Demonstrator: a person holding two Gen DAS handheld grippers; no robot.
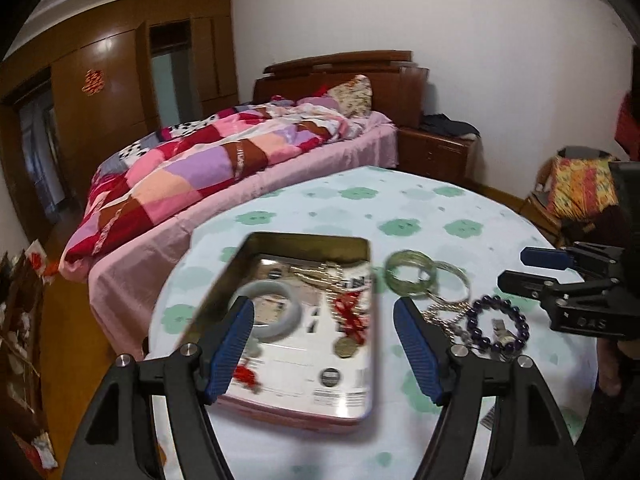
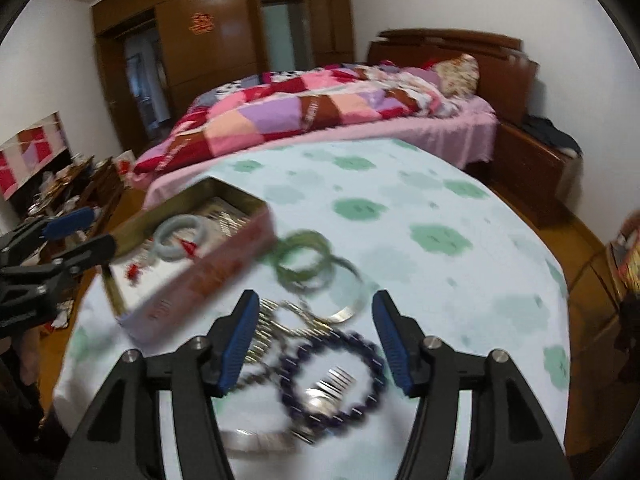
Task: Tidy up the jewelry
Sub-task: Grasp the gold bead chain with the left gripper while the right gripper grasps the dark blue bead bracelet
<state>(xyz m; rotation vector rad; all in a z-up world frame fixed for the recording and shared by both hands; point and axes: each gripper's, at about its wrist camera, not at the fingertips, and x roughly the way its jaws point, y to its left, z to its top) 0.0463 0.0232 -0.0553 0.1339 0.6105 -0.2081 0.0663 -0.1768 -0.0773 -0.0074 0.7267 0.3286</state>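
An open metal tin (image 1: 304,240) lies on the round table with a pale jade bangle (image 1: 276,292), a gold chain (image 1: 320,272) and a red-corded coin pendant (image 1: 348,328) inside. My left gripper (image 1: 323,308) hangs open over the tin, nothing between its fingers. Right of the tin lie a green bangle (image 1: 408,270) and a purple bead bracelet (image 1: 496,328). In the right wrist view my right gripper (image 2: 316,300) stands open above this pile: purple bead bracelet (image 2: 332,376), silver bangle (image 2: 348,312), green bangle (image 2: 304,260). The tin (image 2: 208,276) sits to its left.
The table wears a white cloth with green flowers (image 2: 440,236). Behind it stands a bed with a patchwork quilt (image 1: 208,168) and a wooden bedside cabinet (image 1: 436,152). A chair with a bright cloth (image 1: 580,188) is at the right; cluttered shelves (image 2: 80,184) are at the left.
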